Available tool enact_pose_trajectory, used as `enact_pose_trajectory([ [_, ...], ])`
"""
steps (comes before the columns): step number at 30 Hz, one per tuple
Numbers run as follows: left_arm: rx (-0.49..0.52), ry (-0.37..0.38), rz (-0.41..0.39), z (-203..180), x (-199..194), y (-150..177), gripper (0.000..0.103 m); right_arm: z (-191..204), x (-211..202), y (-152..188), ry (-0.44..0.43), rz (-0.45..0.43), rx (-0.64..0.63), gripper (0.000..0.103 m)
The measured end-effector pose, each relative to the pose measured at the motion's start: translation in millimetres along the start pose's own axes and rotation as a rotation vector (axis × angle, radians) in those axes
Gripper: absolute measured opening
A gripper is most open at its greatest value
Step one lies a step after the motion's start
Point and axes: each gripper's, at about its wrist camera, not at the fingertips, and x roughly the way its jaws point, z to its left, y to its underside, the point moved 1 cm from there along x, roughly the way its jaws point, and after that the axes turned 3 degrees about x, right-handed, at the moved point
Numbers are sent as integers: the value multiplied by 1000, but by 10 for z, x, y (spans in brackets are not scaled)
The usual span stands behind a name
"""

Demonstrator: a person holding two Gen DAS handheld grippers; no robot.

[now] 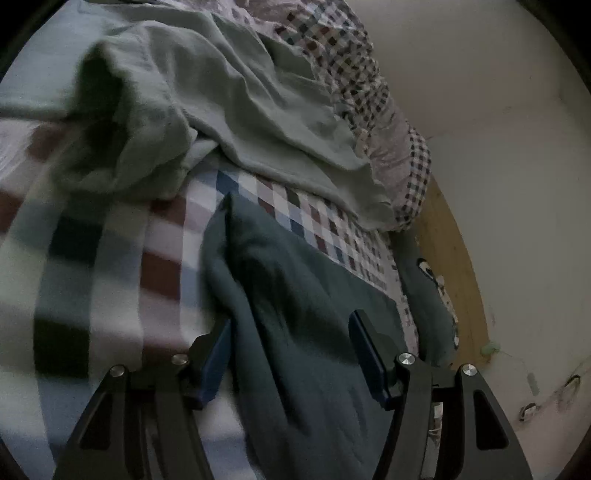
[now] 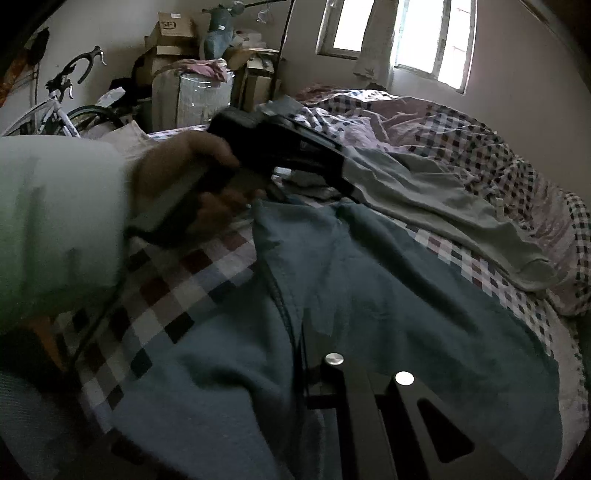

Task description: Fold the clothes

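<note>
A dark blue-grey garment (image 1: 295,317) lies on the checkered bed sheet (image 1: 162,258); it also fills the right wrist view (image 2: 388,295). My left gripper (image 1: 290,332) is open, its jaws on either side of a raised ridge of the dark garment, not closed on it. In the right wrist view the hand-held left gripper (image 2: 280,147) hovers above the garment's far edge. My right gripper (image 2: 306,354) is shut on a fold of the dark garment; cloth hides its fingertips. A pale green garment (image 1: 229,110) lies crumpled behind it (image 2: 443,206).
A checkered quilt (image 2: 480,133) is bunched at the head of the bed by the window (image 2: 417,33). A bicycle (image 2: 55,107), boxes (image 2: 173,40) and bags stand past the bed's far side. The bed's wooden edge (image 1: 450,258) and white wall are on the right.
</note>
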Motion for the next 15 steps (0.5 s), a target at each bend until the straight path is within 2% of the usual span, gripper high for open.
enact_pose_trajectory([
  [5,5,25,4,57,139,-134,65,-8,-109,-20,-6,-17,-7,4],
  [7,-12,38,-5,98,156,-166,57,-13,-148,-34,-5,-25,-9,4],
  [9,-39,47,-14,143,170,-179,40,0,-183,-41,-2,-30,-20,4],
  [10,-53,48,-15,166,183,-183,26,20,-191,-40,-1,-29,-25,4],
  [11,-75,45,-15,200,198,-185,18,41,-197,-39,0,-27,-29,4],
  [13,-86,68,-39,188,178,-195,12,75,-200,-34,-4,-23,-26,4],
  [15,-89,107,-79,151,109,-201,10,109,-202,-29,-8,-19,-24,4],
])
